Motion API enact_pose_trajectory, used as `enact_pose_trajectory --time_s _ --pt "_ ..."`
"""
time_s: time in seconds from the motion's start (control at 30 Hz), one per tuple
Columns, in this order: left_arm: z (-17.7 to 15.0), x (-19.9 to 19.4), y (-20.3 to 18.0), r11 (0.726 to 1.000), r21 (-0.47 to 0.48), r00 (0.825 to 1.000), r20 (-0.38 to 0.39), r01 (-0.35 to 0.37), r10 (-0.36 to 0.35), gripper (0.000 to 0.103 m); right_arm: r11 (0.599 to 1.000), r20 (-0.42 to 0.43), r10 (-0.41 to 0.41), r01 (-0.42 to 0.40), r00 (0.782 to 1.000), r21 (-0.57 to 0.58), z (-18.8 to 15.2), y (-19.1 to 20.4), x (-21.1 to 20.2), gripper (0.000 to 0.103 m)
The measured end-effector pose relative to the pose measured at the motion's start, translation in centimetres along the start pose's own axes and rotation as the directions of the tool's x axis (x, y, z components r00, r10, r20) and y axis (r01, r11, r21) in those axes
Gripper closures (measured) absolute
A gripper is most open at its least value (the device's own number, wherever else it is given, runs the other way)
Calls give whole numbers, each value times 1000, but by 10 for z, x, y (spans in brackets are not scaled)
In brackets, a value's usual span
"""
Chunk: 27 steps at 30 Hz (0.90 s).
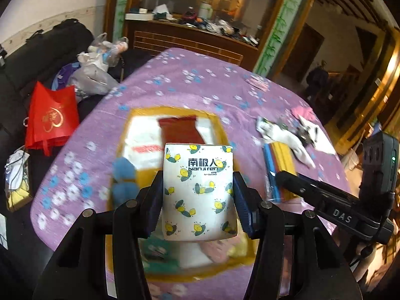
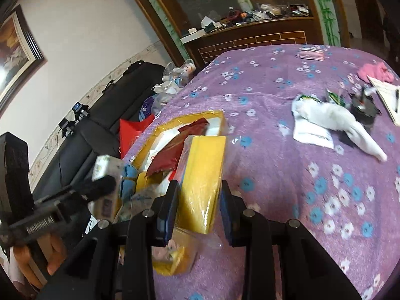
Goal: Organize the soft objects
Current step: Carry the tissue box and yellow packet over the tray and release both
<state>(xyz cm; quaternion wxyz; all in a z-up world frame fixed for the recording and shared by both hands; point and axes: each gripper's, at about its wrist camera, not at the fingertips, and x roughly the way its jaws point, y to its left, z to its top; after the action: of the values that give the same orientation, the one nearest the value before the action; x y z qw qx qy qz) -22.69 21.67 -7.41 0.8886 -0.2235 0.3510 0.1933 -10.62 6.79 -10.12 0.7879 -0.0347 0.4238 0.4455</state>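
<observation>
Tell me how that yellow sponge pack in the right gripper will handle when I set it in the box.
The yellow sponge pack is probably light and squashy, since the right gripper pinches it by its sides. Its glossy plastic wrap may slip on the pads. Held on edge, it will likely flop flat in the yellow box.

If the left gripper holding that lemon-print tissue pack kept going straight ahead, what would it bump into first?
Probably the yellow open box on the purple flowered cloth: the left gripper, shut on the white lemon-print tissue pack, points down toward the dark red packet lying inside it. Depth is hard to judge.
</observation>
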Motion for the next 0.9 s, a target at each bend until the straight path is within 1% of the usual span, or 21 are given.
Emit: enact_pose_trajectory --time_s 0.07,0.27,0.37,0.53,0.73,0.77,0.83,0.9 --pt "8 5 12 1000 -9 1000 8 -6 6 51 1000 -9 -2 2 1000 -13 8 5 10 72" --pt "31 39 43 999 -22 1000 -12 -25 25 51 999 -37 -26 24 999 -42 32 13 46 72" --pt "38 64 56 1000 -24 998 -59 -20 19 51 998 -61 -45 43 997 -47 46 13 67 72" --pt "43 92 63 1000 -4 993 -118 -16 15 51 994 -101 -95 89 990 -57 60 10 99 72" --pt "47 113 66 1000 1 985 -169 -23 23 51 989 -119 -135 127 984 -69 64 12 118 72" --pt "48 117 66 1000 3 982 -185 -22 22 51 989 -119 -136 129 984 -66 65 11 120 72" --pt "47 119 68 1000 -14 981 -192 -12 9 49 991 -122 -130 126 984 -45 65 9 122 72" --pt "47 119 72 999 -42 980 -198 8 -16 48 995 -123 -103 102 987 -11 65 4 121 70"
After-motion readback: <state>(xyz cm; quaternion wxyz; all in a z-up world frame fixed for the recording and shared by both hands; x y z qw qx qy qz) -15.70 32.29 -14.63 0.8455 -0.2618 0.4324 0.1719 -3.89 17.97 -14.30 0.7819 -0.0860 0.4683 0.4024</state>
